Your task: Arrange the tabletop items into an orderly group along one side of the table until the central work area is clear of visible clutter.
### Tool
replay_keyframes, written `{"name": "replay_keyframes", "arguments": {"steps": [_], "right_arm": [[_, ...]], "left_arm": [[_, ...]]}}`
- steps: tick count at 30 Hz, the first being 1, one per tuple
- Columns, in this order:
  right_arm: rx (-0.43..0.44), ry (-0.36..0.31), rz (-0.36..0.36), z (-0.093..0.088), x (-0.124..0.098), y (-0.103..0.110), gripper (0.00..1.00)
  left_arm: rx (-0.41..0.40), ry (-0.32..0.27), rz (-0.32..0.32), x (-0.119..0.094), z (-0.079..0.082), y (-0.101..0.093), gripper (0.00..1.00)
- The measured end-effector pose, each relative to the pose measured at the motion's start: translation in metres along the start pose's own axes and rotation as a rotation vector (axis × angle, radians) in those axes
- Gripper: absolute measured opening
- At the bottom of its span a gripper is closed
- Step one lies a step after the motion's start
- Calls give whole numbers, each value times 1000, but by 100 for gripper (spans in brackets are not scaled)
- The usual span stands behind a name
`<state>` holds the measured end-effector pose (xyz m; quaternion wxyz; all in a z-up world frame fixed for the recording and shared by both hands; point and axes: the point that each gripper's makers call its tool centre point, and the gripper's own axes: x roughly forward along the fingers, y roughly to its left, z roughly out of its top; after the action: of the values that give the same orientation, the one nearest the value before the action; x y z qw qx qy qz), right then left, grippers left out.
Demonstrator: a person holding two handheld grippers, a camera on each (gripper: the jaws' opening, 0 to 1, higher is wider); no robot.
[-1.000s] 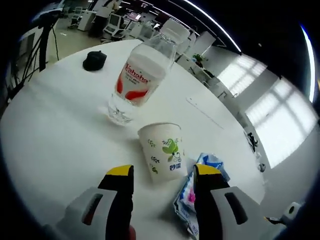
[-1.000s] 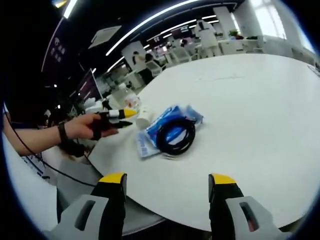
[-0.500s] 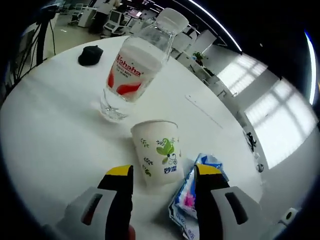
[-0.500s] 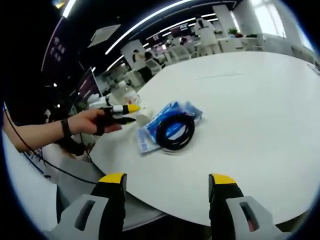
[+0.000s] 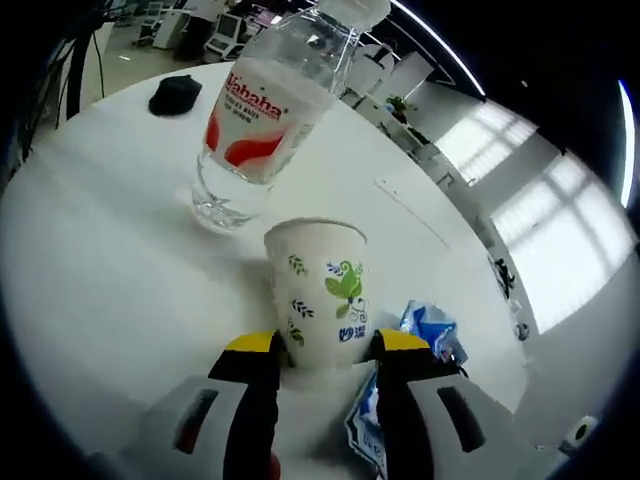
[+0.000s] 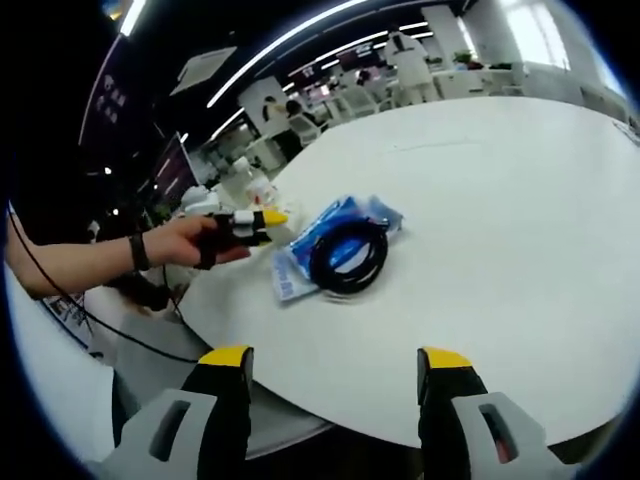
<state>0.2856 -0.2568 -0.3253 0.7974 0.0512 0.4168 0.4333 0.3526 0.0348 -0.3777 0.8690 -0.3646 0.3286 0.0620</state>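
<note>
In the left gripper view, the left gripper (image 5: 327, 348) has its yellow-tipped jaws on either side of the base of a white paper cup with green leaf print (image 5: 322, 290); whether they press on it or only flank it cannot be told. The cup stands upright near the tabletop's edge. Just behind it stands a clear plastic water bottle with a red-and-white label (image 5: 260, 118), and a blue-and-white plastic packet (image 5: 425, 335) lies just beside the cup. A small black object (image 5: 176, 94) sits towards the far edge.

The right gripper (image 6: 335, 365) hangs released, jaws spread, over the near edge of the round white tabletop (image 6: 500, 230). A coiled black cable (image 6: 348, 255) lies on the blue packet. Beyond is an open office with ceiling strip lights and bright windows.
</note>
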Motion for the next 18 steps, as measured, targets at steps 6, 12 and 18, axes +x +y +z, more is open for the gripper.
{"name": "replay_keyframes", "arguments": {"steps": [6, 12, 18], "right_arm": [[0, 2, 4, 3, 3, -1, 67], [-4, 3, 7, 6, 8, -4, 67], [-18, 8, 24, 10, 17, 0, 67]], "left_arm": [[11, -9, 3, -3, 1, 5, 35], [140, 17, 63, -16, -4, 17, 35], [174, 36, 89, -19, -9, 39, 35]]}}
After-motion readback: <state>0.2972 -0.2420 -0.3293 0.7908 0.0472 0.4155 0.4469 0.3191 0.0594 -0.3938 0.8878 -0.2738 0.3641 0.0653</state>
